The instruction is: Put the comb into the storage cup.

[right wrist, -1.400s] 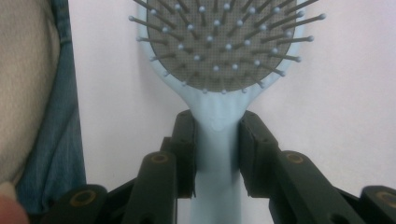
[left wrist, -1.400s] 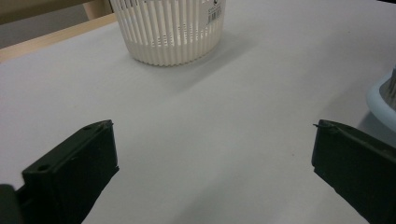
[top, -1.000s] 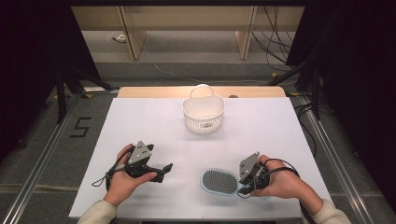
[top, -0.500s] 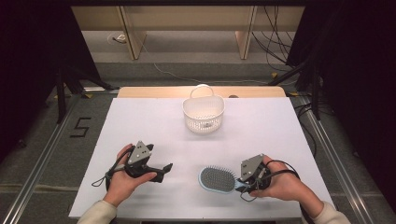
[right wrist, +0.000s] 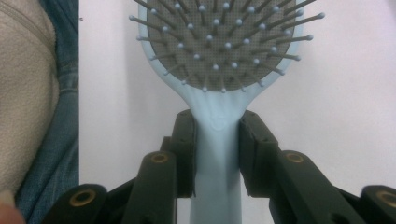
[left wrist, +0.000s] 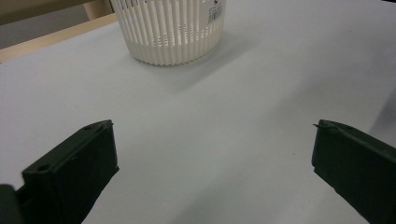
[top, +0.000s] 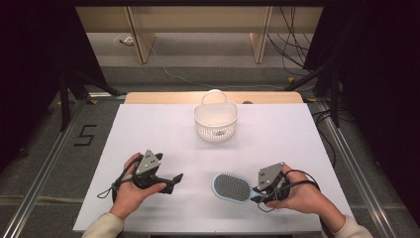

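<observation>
A pale blue hairbrush [top: 232, 187] is gripped by its handle in the right gripper [top: 261, 189] at the worktop's [top: 148, 129] near edge; the left gripper [top: 174, 179] is held released. A carry to the white basket [top: 215, 120] is judged next.

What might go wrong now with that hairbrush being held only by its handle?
The right hand-held gripper clamps the light blue hairbrush on its narrow handle, so the wide, bristled head may swing or slip out when lifted. The white basket looks small, so the brush might catch its rim or tip it.
</observation>
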